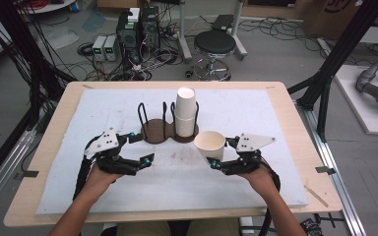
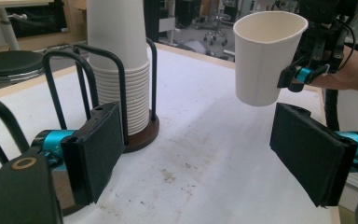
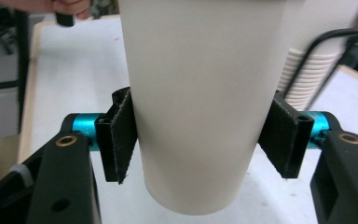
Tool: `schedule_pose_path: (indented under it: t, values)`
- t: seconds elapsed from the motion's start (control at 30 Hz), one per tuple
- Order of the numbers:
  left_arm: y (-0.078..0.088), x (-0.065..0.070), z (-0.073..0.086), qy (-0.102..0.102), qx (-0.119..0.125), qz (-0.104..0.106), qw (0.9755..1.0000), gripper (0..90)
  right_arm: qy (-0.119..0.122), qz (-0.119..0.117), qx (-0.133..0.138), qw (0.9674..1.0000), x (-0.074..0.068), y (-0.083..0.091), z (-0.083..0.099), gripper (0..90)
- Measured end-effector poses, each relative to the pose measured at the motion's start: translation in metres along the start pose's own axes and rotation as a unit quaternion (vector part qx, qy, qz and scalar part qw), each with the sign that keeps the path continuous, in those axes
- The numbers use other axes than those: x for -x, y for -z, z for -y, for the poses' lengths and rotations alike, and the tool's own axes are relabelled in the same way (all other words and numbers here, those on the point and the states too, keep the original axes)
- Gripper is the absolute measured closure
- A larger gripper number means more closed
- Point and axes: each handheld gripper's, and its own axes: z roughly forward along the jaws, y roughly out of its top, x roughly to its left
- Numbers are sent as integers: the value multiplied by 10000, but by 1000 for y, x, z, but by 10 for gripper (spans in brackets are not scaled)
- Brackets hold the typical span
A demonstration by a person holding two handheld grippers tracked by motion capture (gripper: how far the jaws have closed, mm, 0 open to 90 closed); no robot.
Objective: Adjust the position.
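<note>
- My right claw (image 3: 198, 140) pinches a paper cup (image 3: 200, 93) upright above the white mat (image 1: 256, 187); the cup's rim is cut off in its own view.
- My left claw (image 2: 196, 154) stands spread, with bare mat between its pads.
- The cup stack (image 2: 121, 70) in its wire holder (image 2: 98, 84) sits just beside the left claw.

Left gripper (image 1: 139, 147) low over the table, jaws spread wide with nothing between them, right gripper (image 1: 221, 152) level, pads clamped on a paper cup's (image 1: 210, 144) sides, both forearms entering from the near edge
</note>
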Motion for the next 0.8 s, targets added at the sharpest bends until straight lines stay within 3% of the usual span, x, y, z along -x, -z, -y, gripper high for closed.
schedule_pose_path:
  t: [0.27, 0.8]
  values:
    - [7, -5, 9, 85, 205, -246, 9994, 176, -194, 510, 215, 9983, 6, 14, 13, 347]
    - [17, -8, 26, 51, 490, -514, 9975, 180, -310, 1065, 383, 9931, 14, 36, 22, 345]
